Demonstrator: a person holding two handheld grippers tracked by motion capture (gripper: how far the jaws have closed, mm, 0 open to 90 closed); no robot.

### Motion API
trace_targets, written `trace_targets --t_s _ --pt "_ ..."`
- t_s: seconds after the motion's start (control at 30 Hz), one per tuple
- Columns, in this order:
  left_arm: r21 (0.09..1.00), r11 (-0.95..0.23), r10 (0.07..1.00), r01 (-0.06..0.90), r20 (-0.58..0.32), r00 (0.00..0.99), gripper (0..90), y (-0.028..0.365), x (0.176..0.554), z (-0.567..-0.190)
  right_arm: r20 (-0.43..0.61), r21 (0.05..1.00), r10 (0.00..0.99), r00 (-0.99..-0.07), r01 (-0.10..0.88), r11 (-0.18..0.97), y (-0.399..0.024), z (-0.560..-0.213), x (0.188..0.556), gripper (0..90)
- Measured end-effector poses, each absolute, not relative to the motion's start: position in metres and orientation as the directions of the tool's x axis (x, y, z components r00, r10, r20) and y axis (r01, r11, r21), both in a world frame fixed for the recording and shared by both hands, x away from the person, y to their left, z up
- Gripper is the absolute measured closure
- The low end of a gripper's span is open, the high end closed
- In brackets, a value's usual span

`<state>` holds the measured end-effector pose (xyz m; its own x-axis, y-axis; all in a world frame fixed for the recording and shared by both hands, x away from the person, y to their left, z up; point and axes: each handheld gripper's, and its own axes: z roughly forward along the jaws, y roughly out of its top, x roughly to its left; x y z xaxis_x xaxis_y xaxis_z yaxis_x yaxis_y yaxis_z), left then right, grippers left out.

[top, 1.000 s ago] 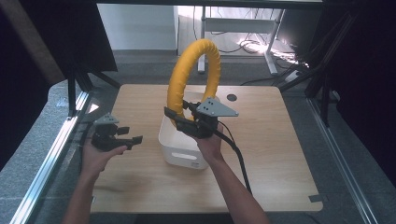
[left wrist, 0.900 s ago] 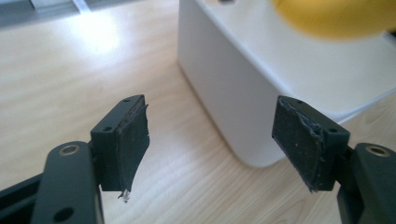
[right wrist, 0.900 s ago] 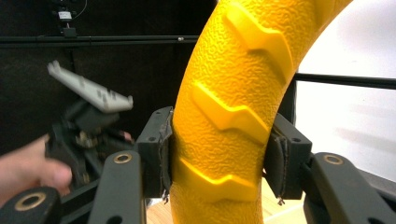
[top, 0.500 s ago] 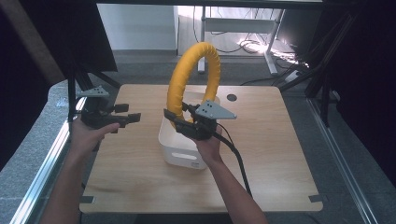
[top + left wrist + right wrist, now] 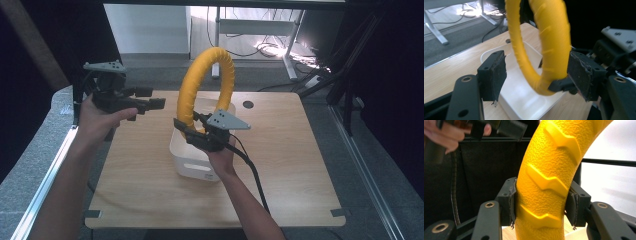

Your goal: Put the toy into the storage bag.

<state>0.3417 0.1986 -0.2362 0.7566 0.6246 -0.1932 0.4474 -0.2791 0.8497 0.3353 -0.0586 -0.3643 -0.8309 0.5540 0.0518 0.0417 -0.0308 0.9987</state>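
- Wooden bench (image 5: 310,165) stands on a grey carpeted floor (image 5: 40,165); dark curtains hang to either side, and desk legs and loose cables show in the bright strip behind.
- No brand, label or writing can be read on anything in the pictures.
- White bin (image 5: 192,160) sits near the middle of the bench — rectangular, rounded corners, open top. In the left gripper view its inside (image 5: 521,100) shows bare white where it can be seen; part is hidden by the ring.
- Yellow ring (image 5: 200,85) stands upright over the bin, a thick hoop with a pebbled skin and raised zigzag ridges (image 5: 549,180).
- Right tongs (image 5: 191,134): closed onto the ring's lower left part, pads pressed against both of its sides (image 5: 541,205). Right hand (image 5: 222,157) grips from below; a black cable trails back along the forearm.
- Left tongs (image 5: 155,102): raised above the bench's far left corner, pointing toward the ring, well apart from it. Its pads stand wide apart and grip nothing — ring and bin are framed between them in its own view (image 5: 536,75).
- Left hand (image 5: 97,117) wraps the handle, a grey three-cornered plate on top.
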Motion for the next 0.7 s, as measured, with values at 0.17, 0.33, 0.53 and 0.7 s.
trace_targets --t_s 0.17,0.33,0.53,0.7 --pt "0.848 -0.270 0.603 0.457 -0.222 0.766 30.9 0.191 0.350 -0.230 0.053 0.999 0.554 -0.831 0.047 -0.024 -0.058 -0.366 0.335 49.9" --pt "0.836 -0.276 0.594 0.474 -0.240 0.768 29.6 0.182 0.359 -0.229 0.051 0.999 0.554 -0.831 0.049 -0.019 -0.057 -0.367 0.336 49.9" --pt "0.825 -0.287 0.588 0.487 -0.250 0.769 28.9 0.169 0.365 -0.228 0.052 0.999 0.555 -0.830 0.049 -0.019 -0.053 -0.369 0.336 49.9" --pt "0.811 -0.309 0.592 0.496 -0.244 0.768 28.8 0.159 0.371 -0.227 0.049 0.999 0.551 -0.833 0.049 -0.014 -0.051 -0.370 0.336 49.8"
